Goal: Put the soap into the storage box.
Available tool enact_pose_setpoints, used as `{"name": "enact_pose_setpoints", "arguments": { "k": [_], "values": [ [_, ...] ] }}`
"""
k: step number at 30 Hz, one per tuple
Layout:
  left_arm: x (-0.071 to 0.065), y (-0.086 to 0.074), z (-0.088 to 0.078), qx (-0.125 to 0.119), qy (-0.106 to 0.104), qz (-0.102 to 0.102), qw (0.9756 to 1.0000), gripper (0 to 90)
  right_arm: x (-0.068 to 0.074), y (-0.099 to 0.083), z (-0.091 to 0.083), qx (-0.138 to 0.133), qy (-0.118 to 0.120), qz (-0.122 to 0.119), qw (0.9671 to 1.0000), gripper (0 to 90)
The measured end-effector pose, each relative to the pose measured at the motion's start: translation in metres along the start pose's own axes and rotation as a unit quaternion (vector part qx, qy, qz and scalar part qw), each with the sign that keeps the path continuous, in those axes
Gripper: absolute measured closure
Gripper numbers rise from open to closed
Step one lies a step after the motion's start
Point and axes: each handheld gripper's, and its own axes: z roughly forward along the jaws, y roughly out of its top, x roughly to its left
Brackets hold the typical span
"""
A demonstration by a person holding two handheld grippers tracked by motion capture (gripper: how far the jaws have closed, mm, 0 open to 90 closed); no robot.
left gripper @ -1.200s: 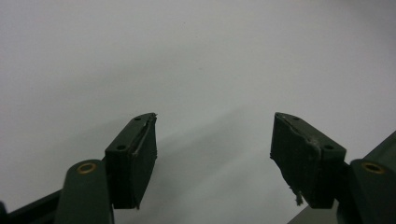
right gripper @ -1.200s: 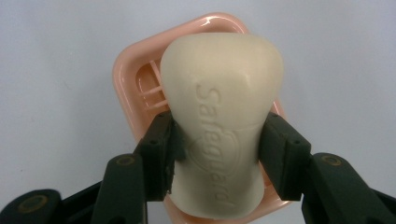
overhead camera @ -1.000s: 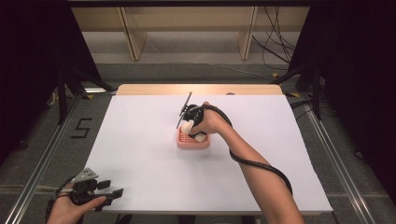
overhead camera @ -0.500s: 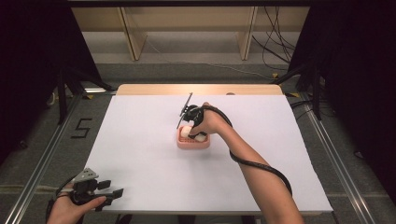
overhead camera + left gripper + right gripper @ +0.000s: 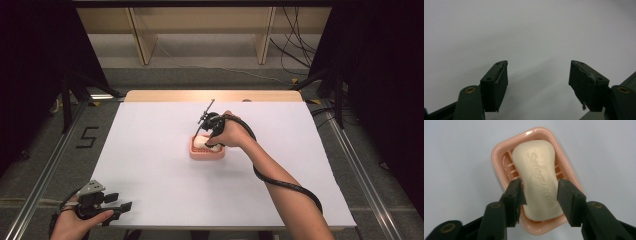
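A cream soap bar [image 5: 536, 167] with embossed lettering lies lengthwise in a pink slatted soap dish [image 5: 499, 155]. My right gripper [image 5: 540, 182] points down over it, its two jaws pressed against the bar's long sides, so it is shut on the bar. In the high view the dish [image 5: 195, 152] sits mid-table under the right gripper [image 5: 207, 140] and the hand holding it. My left gripper [image 5: 120, 201] rests at the near left corner of the table, open. The left gripper [image 5: 539, 65] has nothing between its jaws, just white table surface.
The white table sheet [image 5: 150, 150] spreads out on all sides of the dish. A wooden strip [image 5: 165, 96] runs along the far edge. The right gripper's black cable [image 5: 285, 185] trails along the forearm. Dark floor and metal rails flank the table.
The right hand and gripper have settled slightly lower over the soap dish. The left gripper has stayed where it was.
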Motion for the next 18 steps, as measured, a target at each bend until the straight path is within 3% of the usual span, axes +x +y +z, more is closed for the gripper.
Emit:
{"name": "enact_pose_setpoints", "arguments": {
  "k": [1, 3, 4, 8, 10, 18],
  "values": [
    [0.000, 0.000, 0.000, -0.001, 0.001, 0.000, 1.0000, 31.0, 0.002, -0.004, -0.002, -0.004, 0.000, 0.012, 0.9999, 59.4],
    [0.000, 0.000, 0.000, -0.002, 0.002, 0.000, 1.0000, 31.0, 0.001, -0.006, -0.003, -0.010, -0.002, 0.001, 0.9999, 62.0],
    [0.001, 0.000, 0.000, 0.002, 0.003, 0.005, 1.0000, 31.0, 0.006, -0.015, -0.008, -0.017, -0.009, 0.012, 0.9997, 67.3],
    [0.000, 0.000, 0.000, -0.001, 0.009, 0.002, 1.0000, 31.0, 0.013, -0.030, -0.017, -0.028, -0.010, 0.020, 0.9993, 74.3],
    [0.000, 0.000, 0.000, -0.001, 0.010, 0.002, 0.9999, 31.0, 0.018, -0.039, -0.022, -0.033, -0.011, 0.017, 0.9993, 75.2],
    [0.001, 0.000, 0.001, -0.002, 0.007, 0.000, 1.0000, 31.0, 0.047, -0.097, -0.032, -0.044, -0.009, 0.045, 0.9979, 72.2]
  ]
}}
